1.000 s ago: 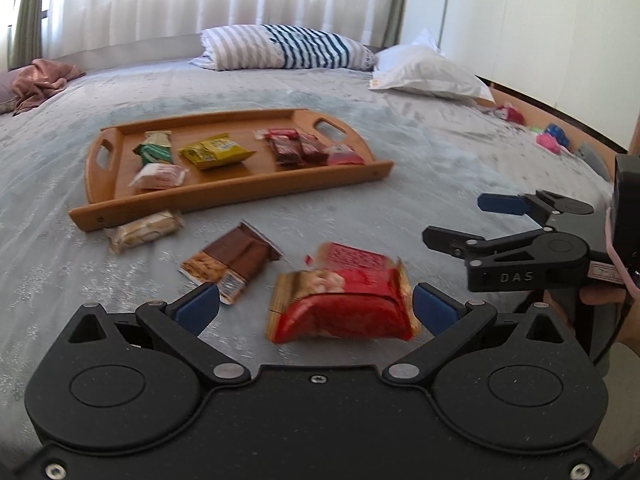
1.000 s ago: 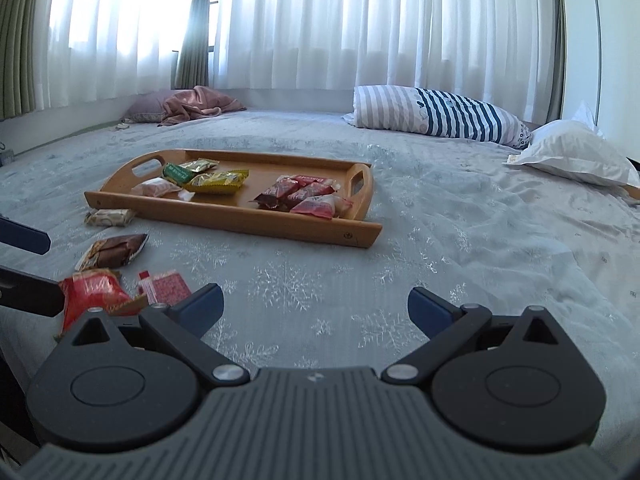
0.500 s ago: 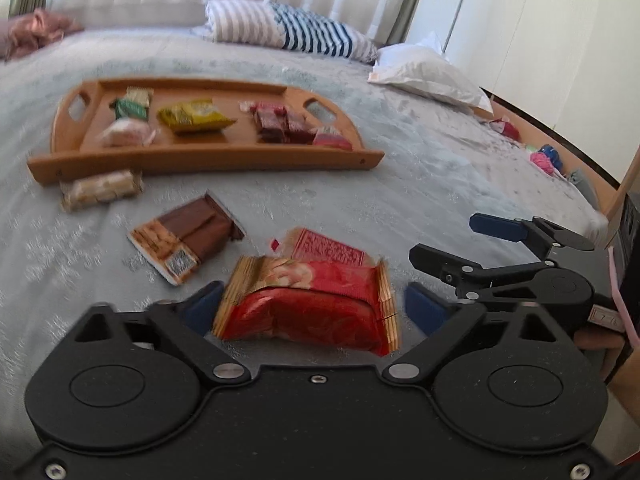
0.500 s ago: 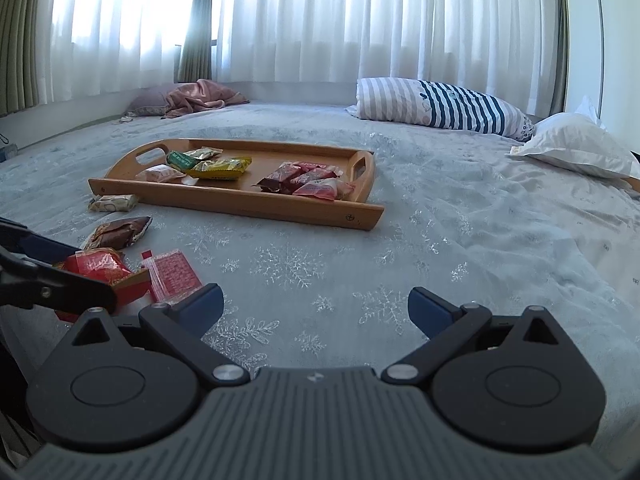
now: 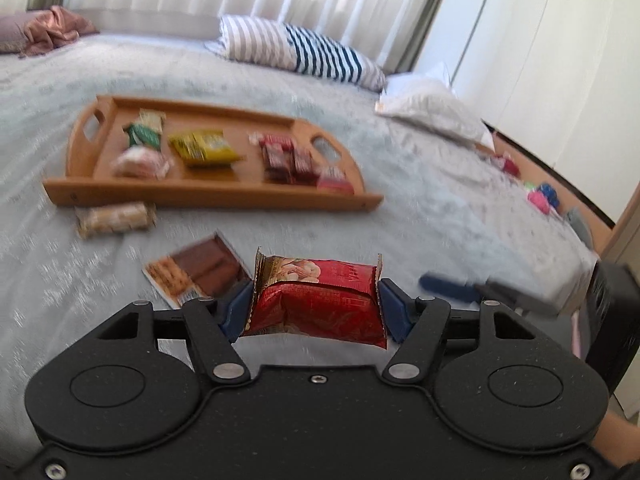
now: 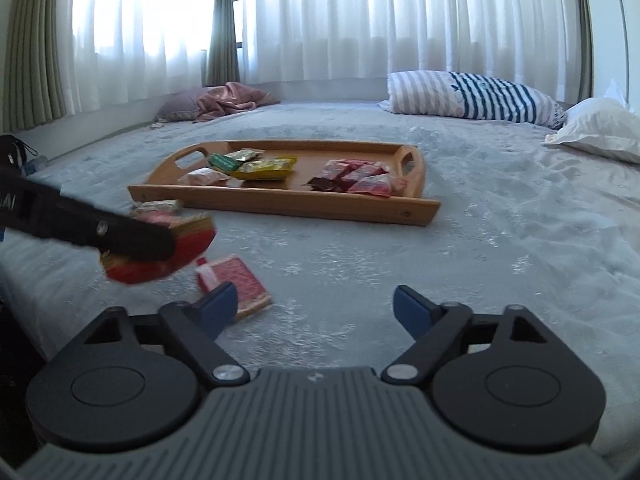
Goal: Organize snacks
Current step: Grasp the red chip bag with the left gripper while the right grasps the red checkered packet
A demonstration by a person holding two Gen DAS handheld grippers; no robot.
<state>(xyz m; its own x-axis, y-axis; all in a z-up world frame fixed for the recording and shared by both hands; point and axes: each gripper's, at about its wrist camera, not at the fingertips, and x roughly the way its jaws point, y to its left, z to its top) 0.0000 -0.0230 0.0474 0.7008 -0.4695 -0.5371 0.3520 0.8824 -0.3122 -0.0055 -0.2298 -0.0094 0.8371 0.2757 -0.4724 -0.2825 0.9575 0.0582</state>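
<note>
Snack packets in tray on bed, pillows behind tray

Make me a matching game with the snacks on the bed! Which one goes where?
Things:
1. red snack bag
2. yellow packet
3. brown chocolate bar
4. pink flat packet

Places:
A. inside the wooden tray
B. on the bedspread beside the right gripper
C. squeezed in the left gripper
D. on the bedspread left of the red bag

Pairs: 1-C, 2-A, 3-D, 4-B
</note>
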